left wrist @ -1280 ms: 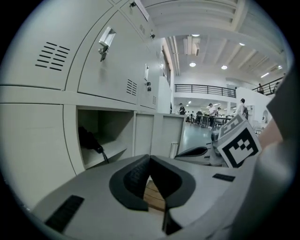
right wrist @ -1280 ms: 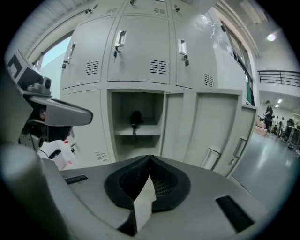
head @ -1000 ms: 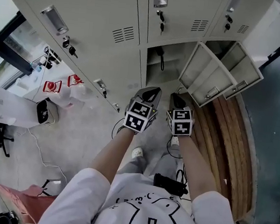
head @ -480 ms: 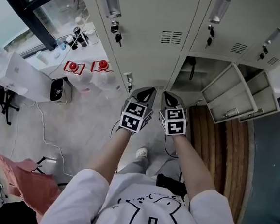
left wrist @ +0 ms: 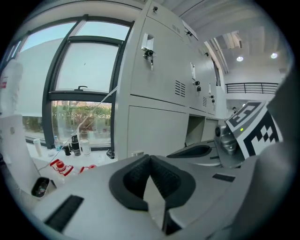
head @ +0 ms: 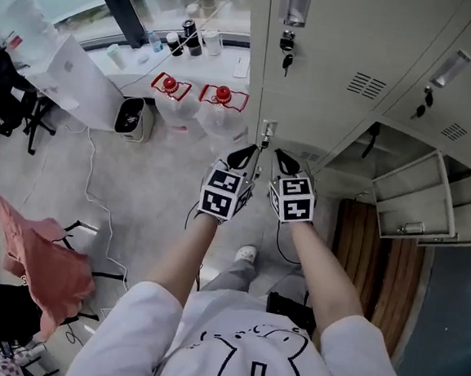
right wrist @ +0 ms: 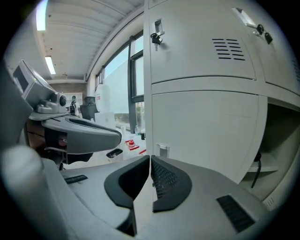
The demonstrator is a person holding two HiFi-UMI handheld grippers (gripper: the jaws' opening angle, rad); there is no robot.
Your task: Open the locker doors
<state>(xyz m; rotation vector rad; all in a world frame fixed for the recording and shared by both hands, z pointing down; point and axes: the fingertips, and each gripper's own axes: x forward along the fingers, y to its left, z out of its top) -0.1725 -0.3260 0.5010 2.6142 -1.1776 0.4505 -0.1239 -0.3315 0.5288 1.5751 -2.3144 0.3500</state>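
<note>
A row of grey lockers point(head: 368, 80) fills the top right of the head view. Two lower doors point(head: 410, 208) stand open at the right. The end locker's lower door point(right wrist: 206, 126) is closed, and its small handle point(head: 267, 131) sits just beyond my fingertips. A key point(head: 285, 59) hangs in the upper door's lock. My left gripper point(head: 245, 155) and right gripper point(head: 284, 159) are held side by side, both shut and empty, pointing at that closed door without touching it. The handle point(right wrist: 162, 150) shows just above the right gripper point(right wrist: 150, 160). The left gripper point(left wrist: 149, 157) points past the locker's corner.
Two water bottles with red caps point(head: 196, 94) and a white box-like device point(head: 131, 117) stand on the floor left of the lockers, below a window point(left wrist: 79, 108). Cables trail over the floor. A red cloth point(head: 49, 257) lies at the left. Wooden planks point(head: 368, 260) lie at the right.
Both grippers have swung left along the locker row, from in front of the open compartments to the closed end locker. They stay shut and side by side.
</note>
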